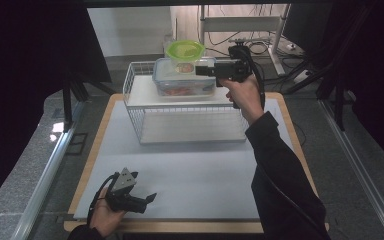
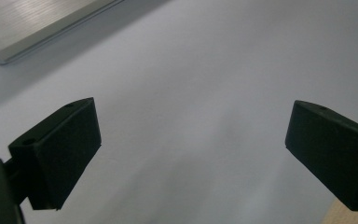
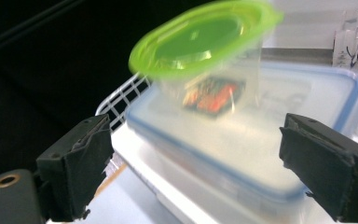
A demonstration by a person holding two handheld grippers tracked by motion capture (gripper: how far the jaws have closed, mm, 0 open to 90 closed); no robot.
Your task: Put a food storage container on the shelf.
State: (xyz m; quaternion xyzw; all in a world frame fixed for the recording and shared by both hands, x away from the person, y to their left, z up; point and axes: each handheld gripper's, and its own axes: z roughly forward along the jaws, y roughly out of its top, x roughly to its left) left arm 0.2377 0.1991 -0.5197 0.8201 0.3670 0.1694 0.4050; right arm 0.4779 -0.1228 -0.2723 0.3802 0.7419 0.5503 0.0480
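**Right gripper open beside the green-lidded tub**

While the left gripper (image 1: 147, 198) lies low at the near left of the bench (image 1: 190, 170), its jaws spread wide over bare white surface with nothing between them, the action is up at the far end; there the right gripper (image 1: 205, 70) is held out level over the wire rack (image 1: 135, 100), pointing left in the high view; its jaws stand well apart and grip nothing, as the right gripper view shows plainly; the tub (image 3: 209, 88), a small clear one with a green lid (image 3: 200, 37), sits on top of the box (image 3: 279, 135), a flat clear container with a blue-rimmed lid; the box itself rests on the rack's upper shelf; in the right gripper view the tub sits beyond the jaws and above them, touched by neither pad; something red and orange shows through the tub's wall; in the high view the tub (image 1: 185, 51) sits at the far side of the box (image 1: 180, 82), just left of the right gripper's tips; the picture there is a little blurred, so the exact gap I cannot tell.
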